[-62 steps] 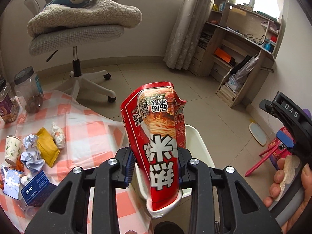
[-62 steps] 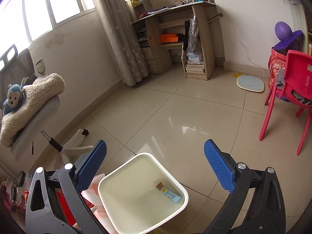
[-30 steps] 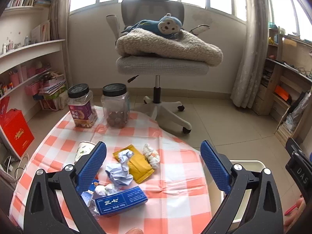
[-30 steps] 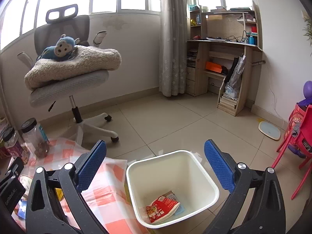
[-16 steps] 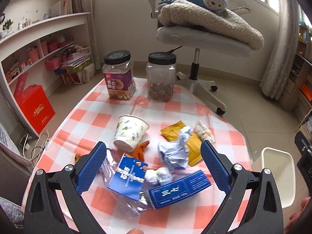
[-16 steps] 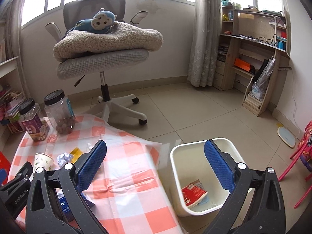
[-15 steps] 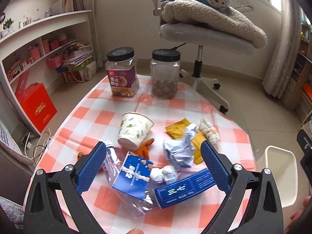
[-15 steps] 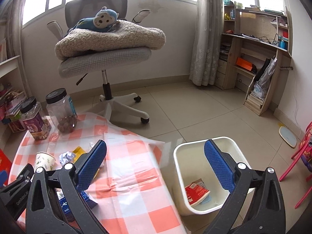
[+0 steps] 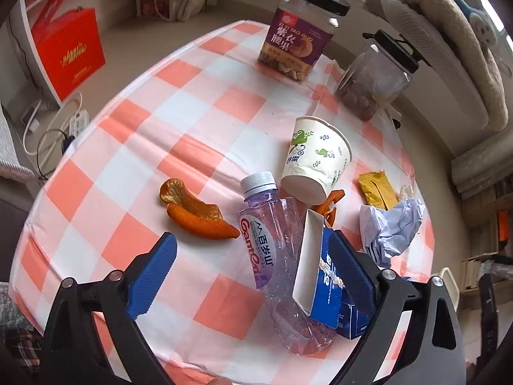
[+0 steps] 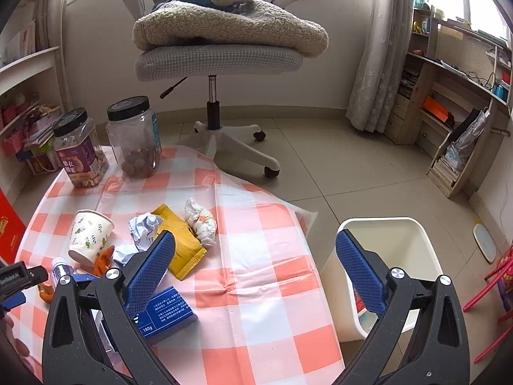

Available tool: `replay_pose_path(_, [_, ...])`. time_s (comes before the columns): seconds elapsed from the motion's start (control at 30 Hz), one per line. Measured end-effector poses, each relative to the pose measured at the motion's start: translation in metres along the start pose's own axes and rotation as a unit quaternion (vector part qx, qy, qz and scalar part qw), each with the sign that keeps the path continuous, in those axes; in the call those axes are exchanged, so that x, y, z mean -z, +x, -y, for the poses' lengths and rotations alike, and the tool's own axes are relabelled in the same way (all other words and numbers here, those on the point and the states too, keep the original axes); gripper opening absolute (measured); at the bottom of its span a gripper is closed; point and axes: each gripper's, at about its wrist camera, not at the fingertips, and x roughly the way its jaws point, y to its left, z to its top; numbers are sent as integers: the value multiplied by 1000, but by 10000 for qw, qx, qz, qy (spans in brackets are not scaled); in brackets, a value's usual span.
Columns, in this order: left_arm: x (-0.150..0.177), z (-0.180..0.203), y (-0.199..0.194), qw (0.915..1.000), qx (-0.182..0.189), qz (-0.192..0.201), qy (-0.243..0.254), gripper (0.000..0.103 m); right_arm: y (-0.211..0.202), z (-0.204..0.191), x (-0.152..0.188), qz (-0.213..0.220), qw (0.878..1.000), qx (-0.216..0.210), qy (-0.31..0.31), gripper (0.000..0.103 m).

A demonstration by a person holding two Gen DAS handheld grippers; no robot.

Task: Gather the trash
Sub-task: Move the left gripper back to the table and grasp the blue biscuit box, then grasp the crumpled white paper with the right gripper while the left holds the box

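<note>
My left gripper (image 9: 251, 272) is open and empty, low over the checked table (image 9: 192, 102), its jaws either side of a crushed clear plastic bottle (image 9: 272, 256) and a blue-and-white carton (image 9: 319, 272). Orange peel (image 9: 192, 213) lies left of the bottle. A paper cup (image 9: 315, 160) lies on its side, with crumpled paper (image 9: 391, 227) and a yellow wrapper (image 9: 376, 191) to the right. My right gripper (image 10: 255, 271) is open and empty above the table's right part. The white bin (image 10: 391, 266) stands on the floor to the right, something red just visible inside.
Two black-lidded jars (image 9: 304, 32) (image 9: 375, 77) stand at the table's far edge. A blue box (image 10: 166, 312) and a white wad (image 10: 200, 219) lie on the cloth. An office chair (image 10: 221, 61) with a blanket and plush monkey stands beyond. A red box (image 9: 70, 51) sits on the floor.
My left gripper let the red noodle packet go into the bin, then swung left and dropped low over the bottle and carton. My right gripper turned from the bin toward the table.
</note>
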Motion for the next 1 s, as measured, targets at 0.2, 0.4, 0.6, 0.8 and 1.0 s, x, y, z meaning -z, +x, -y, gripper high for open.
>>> replay_pose_path(0.2, [5,30,-10,9979,301,12,577,82,11,-4,-3,-196,9998,-28,63,96])
replay_pose_path(0.4, [38,83,1,9810,-372,264,1888,82,19,13,-11,-256,9991,178,285,96])
replay_pose_path(0.6, [60,100,32,9576,-1205,110,2616,70,32,38,-13,-554,9957,135,732,96])
replay_pose_path(0.8, [54,79,23,9610,-1044,179,2556,58,41,24,-12,-730,9955,-79,607,96])
replay_pose_path(1.0, [42,60,-15,9678,-708,579,2344,57,56,-19,-6,-908,9948,-471,-20,96])
